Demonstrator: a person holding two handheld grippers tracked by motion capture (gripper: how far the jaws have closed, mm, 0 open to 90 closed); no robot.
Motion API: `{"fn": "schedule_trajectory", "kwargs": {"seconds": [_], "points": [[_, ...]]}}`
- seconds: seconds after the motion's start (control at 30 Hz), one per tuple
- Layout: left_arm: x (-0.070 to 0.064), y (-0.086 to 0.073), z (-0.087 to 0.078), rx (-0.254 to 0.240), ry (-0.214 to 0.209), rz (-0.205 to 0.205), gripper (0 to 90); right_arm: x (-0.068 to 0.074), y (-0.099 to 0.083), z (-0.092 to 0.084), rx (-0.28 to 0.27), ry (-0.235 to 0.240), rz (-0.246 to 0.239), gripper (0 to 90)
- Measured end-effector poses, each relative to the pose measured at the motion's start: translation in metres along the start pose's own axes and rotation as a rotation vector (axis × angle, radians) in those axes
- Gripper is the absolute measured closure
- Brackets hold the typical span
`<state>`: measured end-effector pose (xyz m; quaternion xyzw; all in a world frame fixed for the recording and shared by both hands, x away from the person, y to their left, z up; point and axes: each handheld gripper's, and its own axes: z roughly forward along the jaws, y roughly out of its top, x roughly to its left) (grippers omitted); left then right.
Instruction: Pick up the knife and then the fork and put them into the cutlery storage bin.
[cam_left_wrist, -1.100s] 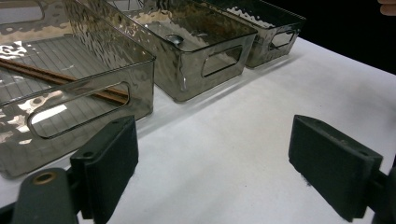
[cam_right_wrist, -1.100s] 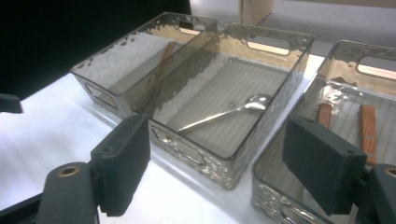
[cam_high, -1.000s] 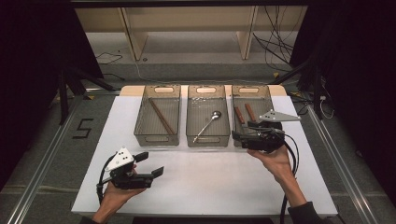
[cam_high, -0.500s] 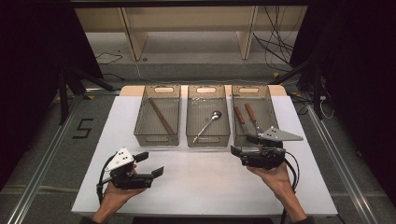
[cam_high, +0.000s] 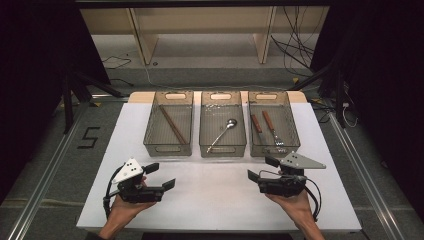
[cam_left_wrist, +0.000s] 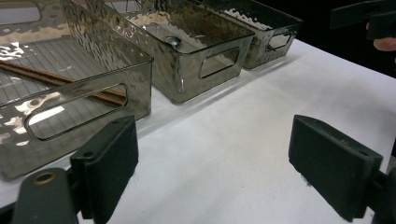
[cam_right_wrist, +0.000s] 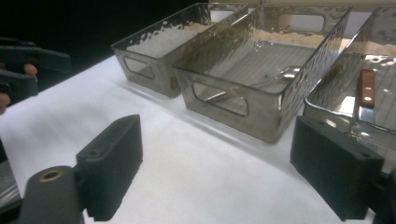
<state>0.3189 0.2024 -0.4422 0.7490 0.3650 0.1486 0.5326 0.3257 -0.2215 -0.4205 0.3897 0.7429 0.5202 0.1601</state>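
Observation:
Three smoky clear bins stand in a row at the back of the white table (cam_high: 215, 200). The left bin (cam_high: 168, 148) holds brown chopsticks (cam_high: 172, 125), the middle bin (cam_high: 222, 150) a metal spoon (cam_high: 222, 134), the right bin (cam_high: 275, 150) a wooden-handled knife (cam_high: 257, 127) and fork (cam_high: 272, 130). My left gripper (cam_high: 160, 176) rests low over the table's front left, open and empty (cam_left_wrist: 219, 168). In front of the right bin, my right gripper (cam_high: 263, 168) is open; its jaws have just been opening with only bare table between them (cam_right_wrist: 219, 168).
The table's front edge lies just behind both hands. Dark floor with rails flanks the table, and a black "5" mark (cam_high: 90, 137) is on the floor at the left. Wooden shelving and cables sit behind the bins.
My right gripper has drawn back from the right bin toward the front edge and sunk lower, its jaws spreading a little wider. The left gripper has stayed put.

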Motion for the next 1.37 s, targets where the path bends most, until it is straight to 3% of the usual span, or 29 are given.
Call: {"fn": "schedule_trajectory", "kwargs": {"seconds": [0.17,0.6,1.37], "points": [[0.000,0.000,0.000,-0.002,-0.001,0.000,15.6,0.003,-0.009,-0.002,-0.012,-0.011,0.006,12.5],[-0.001,0.000,0.000,0.000,-0.008,0.003,15.6,0.003,-0.025,-0.010,-0.003,-0.031,0.017,13.3],[-0.001,-0.001,0.000,0.003,-0.007,0.000,15.6,0.003,-0.027,-0.012,-0.022,-0.030,0.014,14.0]]}}
